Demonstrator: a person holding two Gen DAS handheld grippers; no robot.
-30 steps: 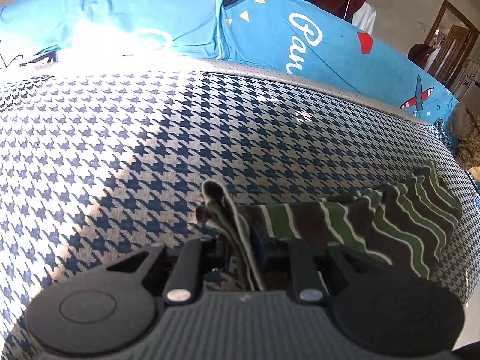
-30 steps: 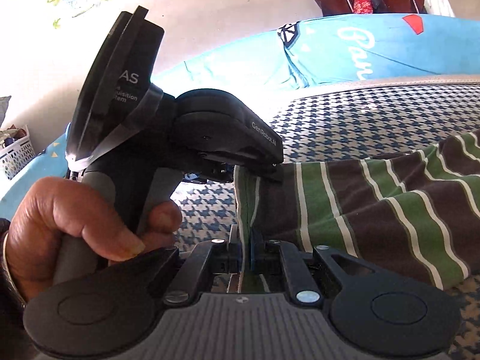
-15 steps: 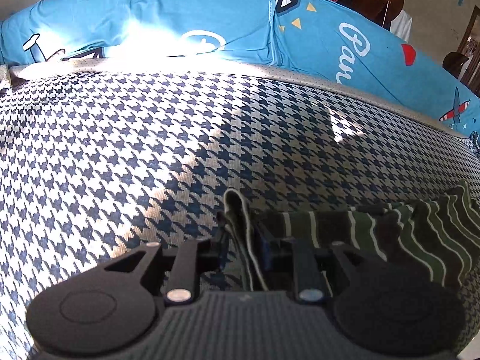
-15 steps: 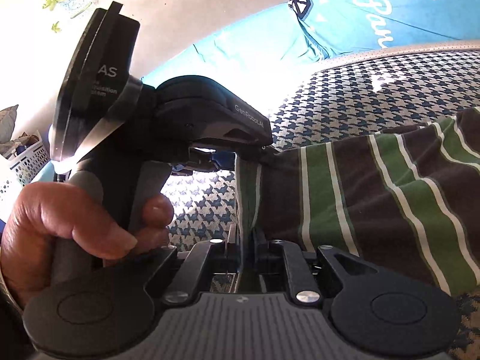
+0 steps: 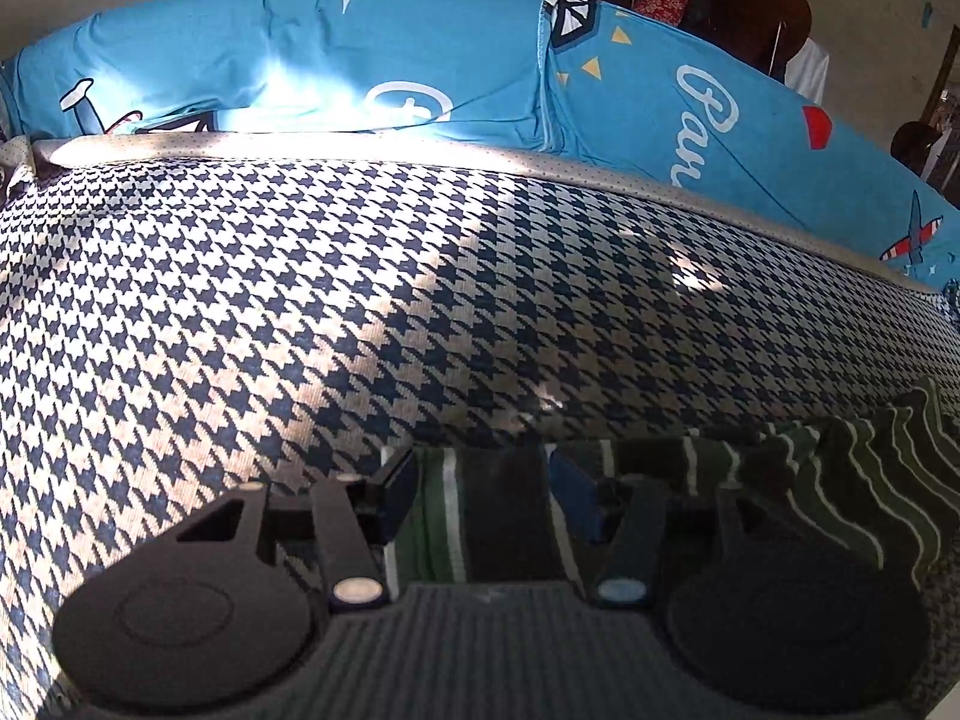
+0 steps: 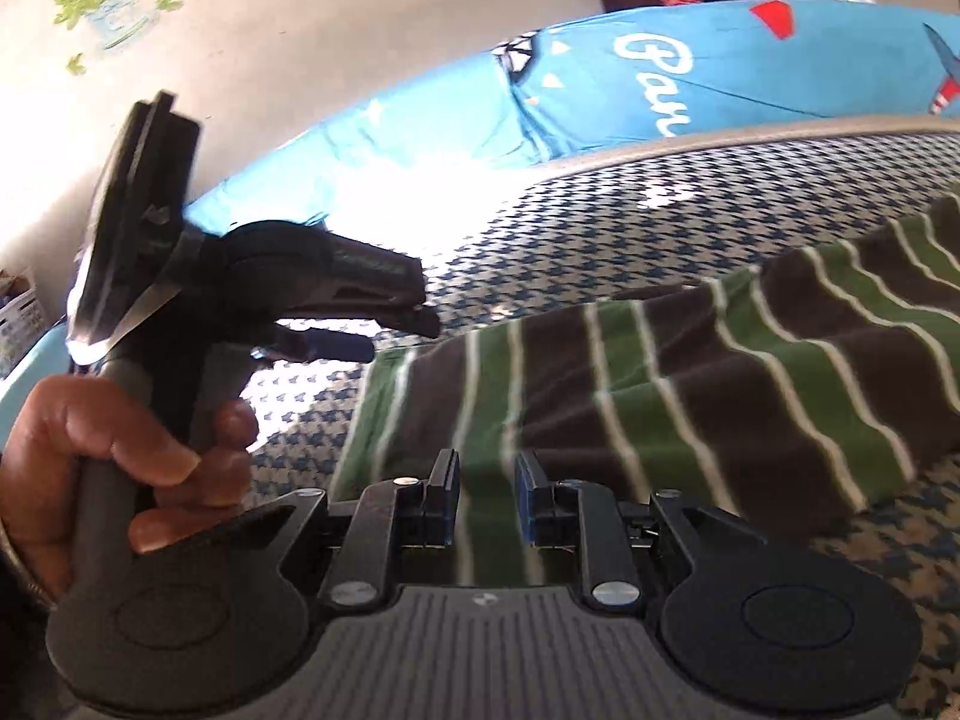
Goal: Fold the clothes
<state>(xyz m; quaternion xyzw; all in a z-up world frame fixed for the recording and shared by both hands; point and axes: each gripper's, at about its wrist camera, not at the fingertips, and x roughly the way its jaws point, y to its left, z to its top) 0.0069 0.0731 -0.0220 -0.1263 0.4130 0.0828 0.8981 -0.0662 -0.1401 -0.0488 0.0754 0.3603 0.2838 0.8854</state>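
Both tongs have let go: the left tongs (image 5: 483, 489) and the right tongs (image 6: 487, 501), each clamped on a raised edge of the striped garment (image 6: 690, 384) half a second ago, now stand with jaws apart. The pinched-up fold has dropped, and the cloth lies flat on the houndstooth cover (image 5: 300, 312) between the fingers.

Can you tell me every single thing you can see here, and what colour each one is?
striped garment: one, green and brown with thin white stripes, lying on the bedcover, its edge between both open grippers
houndstooth bedcover: one, navy and white, under the garment
printed sheet: one, bright blue with white and red pictures, along the far edge
basket: one, white, far left
left gripper: one, black, fingers apart
right gripper: one, black, fingers apart
hand: one, gripping the left gripper's handle
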